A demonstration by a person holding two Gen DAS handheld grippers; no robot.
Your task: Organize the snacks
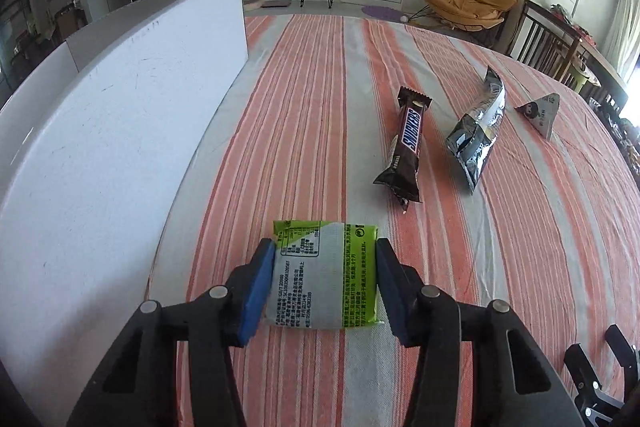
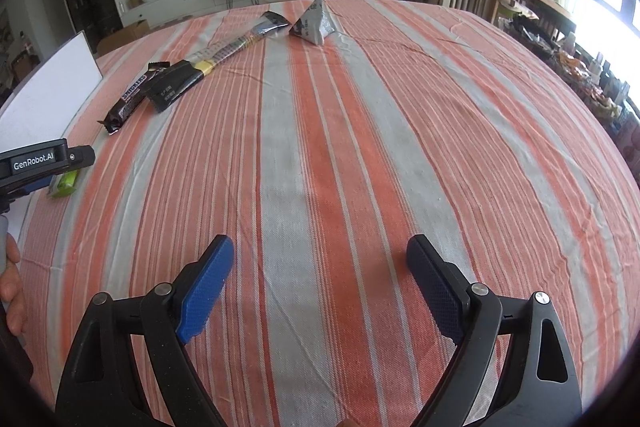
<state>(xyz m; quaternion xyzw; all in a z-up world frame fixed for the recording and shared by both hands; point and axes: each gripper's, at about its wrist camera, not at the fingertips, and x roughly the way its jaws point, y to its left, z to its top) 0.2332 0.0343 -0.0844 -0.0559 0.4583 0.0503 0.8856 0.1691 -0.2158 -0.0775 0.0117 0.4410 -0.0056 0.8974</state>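
My left gripper [image 1: 325, 281] is shut on a green and grey snack packet [image 1: 325, 275], its blue pads pressed on both sides, low over the striped cloth. The packet also shows in the right wrist view [image 2: 64, 185] under the left gripper's body [image 2: 40, 163]. A Snickers bar [image 1: 408, 143] lies ahead right, also in the right wrist view [image 2: 130, 99]. A long black snack bag [image 1: 478, 131] lies beside it, also in the right wrist view [image 2: 216, 61]. A grey triangular pack [image 1: 540, 113] lies farther right, also in the right wrist view [image 2: 316, 23]. My right gripper [image 2: 320, 283] is open and empty.
A white board [image 1: 120, 115] stands along the table's left edge, also visible in the right wrist view [image 2: 44, 95]. The orange and grey striped tablecloth [image 2: 360, 147] covers the table. Chairs and a cluttered sideboard [image 2: 560, 39] stand past the right edge.
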